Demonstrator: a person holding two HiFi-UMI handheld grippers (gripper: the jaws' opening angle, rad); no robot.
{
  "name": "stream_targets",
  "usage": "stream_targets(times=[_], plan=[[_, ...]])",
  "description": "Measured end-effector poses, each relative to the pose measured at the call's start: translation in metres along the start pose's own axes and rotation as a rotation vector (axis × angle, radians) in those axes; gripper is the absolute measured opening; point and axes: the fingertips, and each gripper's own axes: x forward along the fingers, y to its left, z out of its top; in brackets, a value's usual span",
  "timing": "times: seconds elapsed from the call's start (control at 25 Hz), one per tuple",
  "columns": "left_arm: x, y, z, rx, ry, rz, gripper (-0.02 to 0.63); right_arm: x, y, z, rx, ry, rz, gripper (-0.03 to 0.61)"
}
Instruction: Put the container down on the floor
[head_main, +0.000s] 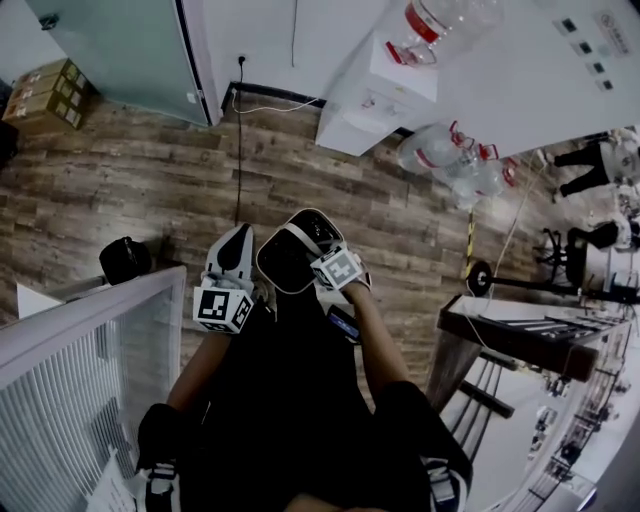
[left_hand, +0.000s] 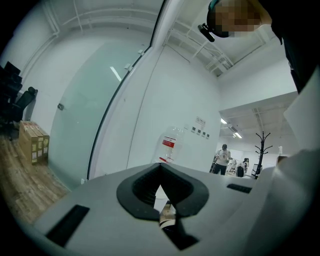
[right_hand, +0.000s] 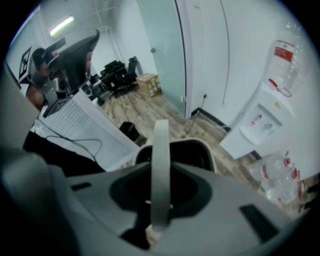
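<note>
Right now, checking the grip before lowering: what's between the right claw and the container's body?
Only a pale handle, pinched in the right claw and running down to the rim of the container. The right gripper view shows it.

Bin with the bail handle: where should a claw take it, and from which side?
Take the handle at the top of its arch, from above. It is a thin flat band over the open mouth of the bin, narrow enough for the jaws, and the bin hangs below it. The right claw is shut on it that way.
</note>
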Motion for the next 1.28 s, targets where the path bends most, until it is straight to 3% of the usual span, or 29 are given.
stream_targets(times=[0.36,1.04,1.28], plan=[[0.066,0.021,0.008,0.011,0.014,0.037,0.028,0.019,-0.034,0.058,-0.019,-0.016,0.063,0.103],[0.237,0.035,0.039,0.03,0.006,0.109,0.028,0.021,-0.178,0.147,-0.084,-0.022,0.055,0.103],[0.266,0.044,0.049,0.042,0.009,0.133,0.028,0.025,-0.219,0.165,-0.061,-0.01,0.066,0.103]])
